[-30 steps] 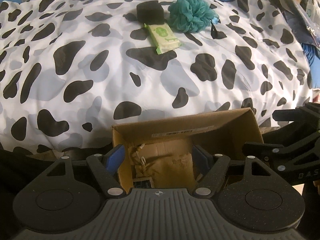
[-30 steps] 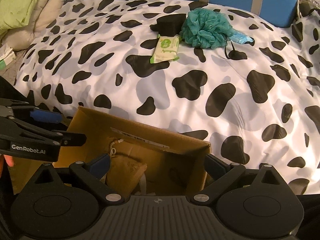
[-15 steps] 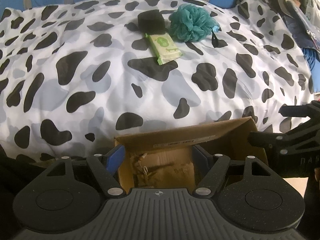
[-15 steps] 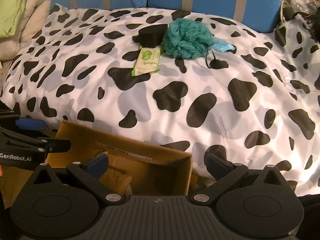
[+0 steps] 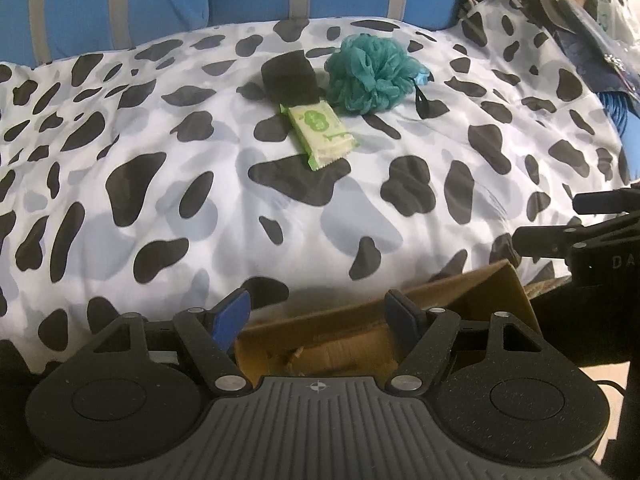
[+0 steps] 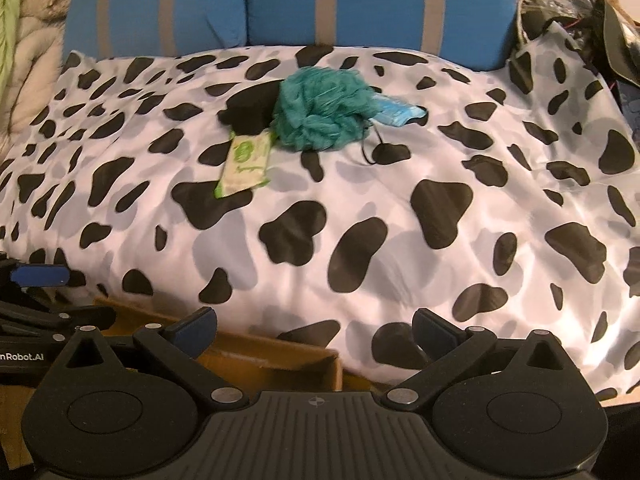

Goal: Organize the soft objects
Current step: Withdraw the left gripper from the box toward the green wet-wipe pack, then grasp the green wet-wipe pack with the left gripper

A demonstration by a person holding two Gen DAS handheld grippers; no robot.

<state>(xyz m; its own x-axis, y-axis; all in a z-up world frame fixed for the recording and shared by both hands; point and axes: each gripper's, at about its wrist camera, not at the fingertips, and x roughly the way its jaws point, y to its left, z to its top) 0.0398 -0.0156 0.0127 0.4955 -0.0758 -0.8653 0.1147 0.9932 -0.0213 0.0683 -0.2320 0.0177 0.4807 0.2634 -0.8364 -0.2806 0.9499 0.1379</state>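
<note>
A teal bath pouf [image 5: 370,73] [image 6: 323,109], a green tissue pack [image 5: 321,134] [image 6: 245,162] and a black sponge block [image 5: 289,76] [image 6: 249,109] lie together at the far side of the cow-print duvet [image 5: 200,184]. A light blue item [image 6: 396,112] lies behind the pouf. My left gripper [image 5: 318,314] is open and empty above the cardboard box [image 5: 488,292] [image 6: 276,354]. My right gripper [image 6: 314,330] is open and empty over the box's far edge and the duvet.
Blue striped cushions [image 6: 288,4] line the back. Clutter and bags [image 5: 568,12] sit at the far right. A beige and green blanket [image 6: 24,40] lies at the far left. The right gripper's fingers [image 5: 568,236] show at the left wrist view's right edge.
Both grippers have risen and tilted up from the box toward the bed. The box has dropped to the bottom of both views, and the pouf, tissue pack and sponge look nearer.
</note>
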